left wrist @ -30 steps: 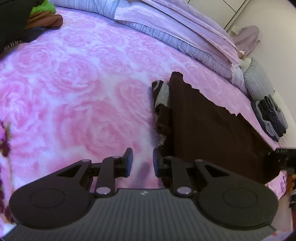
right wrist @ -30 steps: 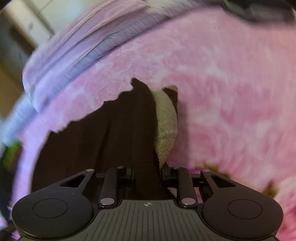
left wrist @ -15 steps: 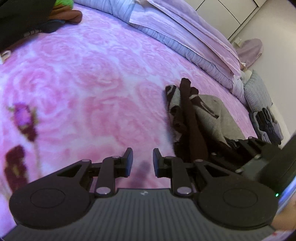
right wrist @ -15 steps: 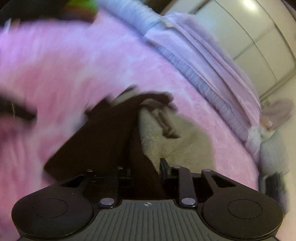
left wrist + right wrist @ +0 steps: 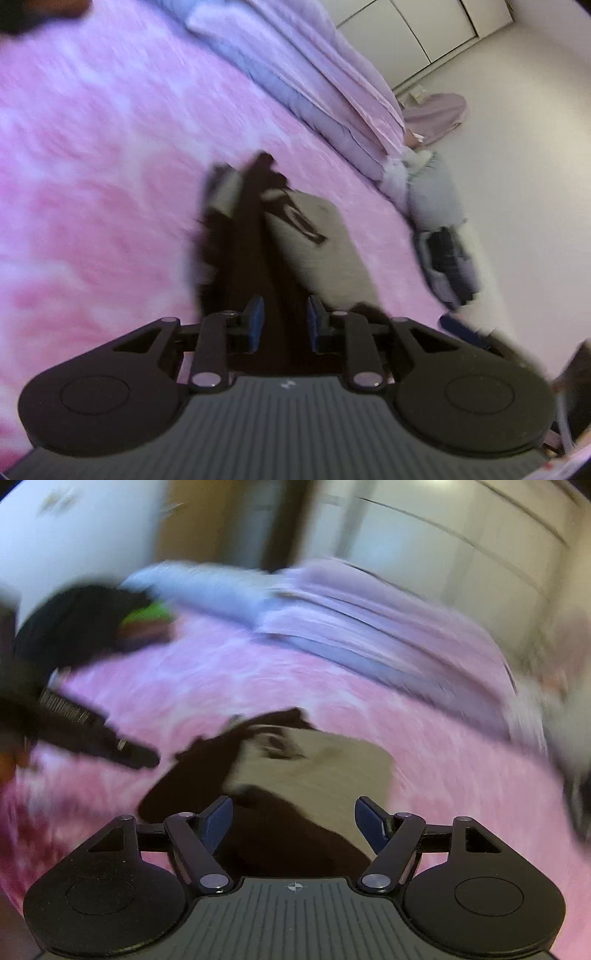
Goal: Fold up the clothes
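On the pink rose-patterned bed cover (image 5: 110,166), my left tongs (image 5: 282,325) hang low over the dark brown garment (image 5: 255,236), their blue pads (image 5: 255,321) set narrowly to either side of a dark fold; motion blur keeps me from telling whether they press on the cloth or merely straddle it. The garment lies in a long, bunched strip running away from me across the bed, its grey-beige lining (image 5: 317,243) turned up along its right side. My right tongs (image 5: 293,821) are opening, jaws spread wide, the blue fingertips (image 5: 218,821) standing clear of the fabric while the brown cloth (image 5: 273,834) sits loose beneath and between them. In the right wrist view my other tool enters from the left edge, pointing toward the garment's far end. Behind it all, a folded lilac duvet (image 5: 295,74) lines the far side of the bed, and a heap of dark and green clothes (image 5: 92,627) sits at the bed's far left corner. Pale cupboard doors (image 5: 424,26) close the background.
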Tool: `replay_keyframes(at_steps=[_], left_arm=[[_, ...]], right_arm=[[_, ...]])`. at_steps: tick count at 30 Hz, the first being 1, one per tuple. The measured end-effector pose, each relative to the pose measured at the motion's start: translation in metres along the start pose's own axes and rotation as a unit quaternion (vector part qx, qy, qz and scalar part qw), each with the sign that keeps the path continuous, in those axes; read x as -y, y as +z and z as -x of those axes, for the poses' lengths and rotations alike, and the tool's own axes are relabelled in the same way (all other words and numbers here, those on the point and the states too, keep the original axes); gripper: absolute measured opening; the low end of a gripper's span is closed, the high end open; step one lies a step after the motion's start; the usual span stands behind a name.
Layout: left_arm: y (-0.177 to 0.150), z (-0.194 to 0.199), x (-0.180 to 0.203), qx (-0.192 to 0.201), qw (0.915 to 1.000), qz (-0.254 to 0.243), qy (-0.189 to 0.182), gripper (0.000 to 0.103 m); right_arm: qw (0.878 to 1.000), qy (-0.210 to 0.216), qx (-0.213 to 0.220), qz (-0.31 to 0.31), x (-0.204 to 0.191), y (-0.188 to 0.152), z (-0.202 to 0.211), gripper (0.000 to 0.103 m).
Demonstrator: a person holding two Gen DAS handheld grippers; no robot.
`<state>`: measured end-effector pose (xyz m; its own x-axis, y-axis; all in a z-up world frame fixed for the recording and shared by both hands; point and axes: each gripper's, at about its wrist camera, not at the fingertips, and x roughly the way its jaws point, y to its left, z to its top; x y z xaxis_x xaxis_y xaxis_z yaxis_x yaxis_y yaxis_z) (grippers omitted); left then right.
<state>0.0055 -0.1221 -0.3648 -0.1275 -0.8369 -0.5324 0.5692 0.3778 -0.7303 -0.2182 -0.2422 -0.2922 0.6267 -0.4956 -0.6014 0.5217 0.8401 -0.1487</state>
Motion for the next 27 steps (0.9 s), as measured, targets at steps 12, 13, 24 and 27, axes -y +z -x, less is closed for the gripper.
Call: replay_keyframes(at_steps=[12, 13, 24, 27], left_arm=[[0.022, -0.084, -0.016, -0.038, 0.9912, 0.124, -0.024, 0.029], [0.022, -0.087, -0.016, -0.04, 0.9911, 0.125, -0.018, 0.029], [0.029, -0.102, -0.002, -0.036, 0.995, 0.087, -0.032, 0.017], [0.041, -0.082, 0.014, 0.007, 0.999, 0.022, -0.039, 0.015]], right_arm=[[0.882, 0.064, -0.098, -0.457, 0.162, -0.053, -0.088, 0.061], [0.874, 0.069, -0.099, -0.471, 0.169, -0.057, -0.092, 0.061], [0.874, 0.078, -0.1, -0.47, 0.167, -0.053, -0.115, 0.051], [0.866, 0.106, -0.094, -0.48, 0.164, -0.049, -0.117, 0.031]])
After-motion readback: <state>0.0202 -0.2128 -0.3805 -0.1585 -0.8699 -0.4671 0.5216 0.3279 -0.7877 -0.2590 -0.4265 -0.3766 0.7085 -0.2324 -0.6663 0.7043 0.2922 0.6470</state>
